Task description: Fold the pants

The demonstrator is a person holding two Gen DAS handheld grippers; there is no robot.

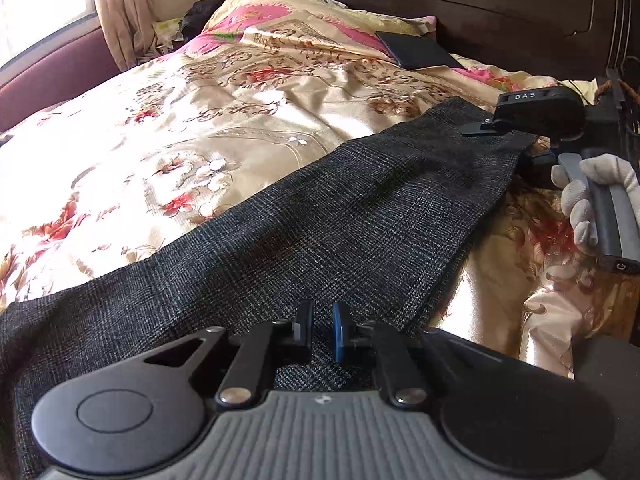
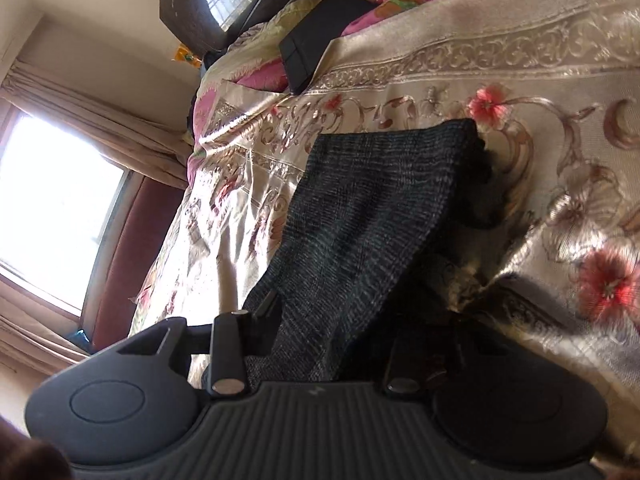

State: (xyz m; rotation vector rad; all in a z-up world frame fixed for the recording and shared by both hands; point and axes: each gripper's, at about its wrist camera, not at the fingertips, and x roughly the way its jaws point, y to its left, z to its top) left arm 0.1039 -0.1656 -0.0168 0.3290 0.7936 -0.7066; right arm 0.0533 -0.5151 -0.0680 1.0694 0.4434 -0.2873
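Pants: the dark checked pants lie flat on the flowered satin bedspread, a long band running from beside the left tongs away toward the headboard.
Long axis: in the left wrist view it runs diagonally, near-left to far-right; the narrow hem end is far, the wide end near and spreading off frame to the left.
Left gripper: the left gripper sits right over the near part of the cloth, fingers almost pressed together with a thin gap between them; the weave shows through that gap, but whether it pinches any fabric I cannot tell.
Right gripper: the right gripper, held by a gloved hand, is at the far hem on the right edge. In its own view the jaws stand part-spread with pants fabric draped between them; a firm pinch is not clear.
Nearer hand: each hand owns one end, left at the near end, right at the hem.
Coming move, my read: with the hem in the right tongs, the fold goes along the long axis, hem carried back toward the left tongs.
Watch: a dark flat case lies further up the bed, well apart.
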